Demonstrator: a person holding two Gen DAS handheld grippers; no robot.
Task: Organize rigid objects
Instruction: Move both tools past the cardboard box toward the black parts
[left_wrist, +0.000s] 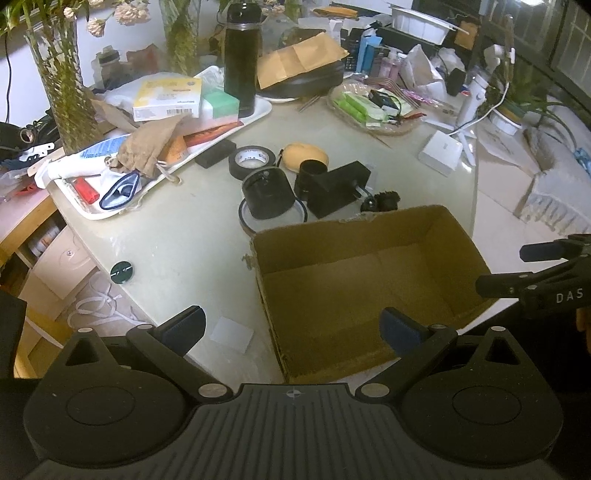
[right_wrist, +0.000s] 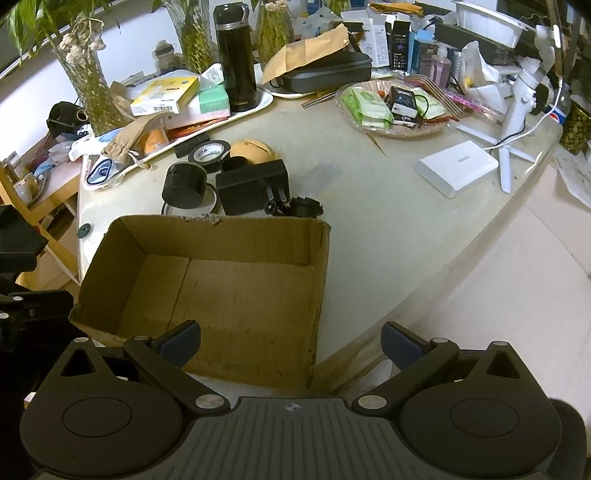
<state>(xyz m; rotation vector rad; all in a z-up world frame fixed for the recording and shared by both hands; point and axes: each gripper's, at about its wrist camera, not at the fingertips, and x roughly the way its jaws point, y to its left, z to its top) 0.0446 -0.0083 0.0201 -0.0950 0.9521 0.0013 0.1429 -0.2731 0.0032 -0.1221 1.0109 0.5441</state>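
Observation:
An empty open cardboard box (left_wrist: 354, 288) (right_wrist: 221, 280) sits at the table's near edge. Behind it lie a black cylinder cap (left_wrist: 266, 192) (right_wrist: 183, 185) on a thin ring, a roll of black tape (left_wrist: 251, 160) (right_wrist: 209, 151), a tan rounded object (left_wrist: 306, 155) (right_wrist: 253, 149), a black block with a short tube (left_wrist: 334, 186) (right_wrist: 251, 186) and a small black gear (left_wrist: 386, 199) (right_wrist: 304, 206). My left gripper (left_wrist: 293, 328) is open over the box's near left corner. My right gripper (right_wrist: 290, 341) is open over the box's near right corner; it also shows in the left wrist view (left_wrist: 517, 269).
A white tray (left_wrist: 255, 114) holds boxes, a bag and a black thermos (left_wrist: 240, 59) (right_wrist: 236, 55). A wicker dish of packets (right_wrist: 391, 107), a white power bank (right_wrist: 456, 166), a white tripod (right_wrist: 513, 110), a green disc (left_wrist: 122, 272) and vases ring the table.

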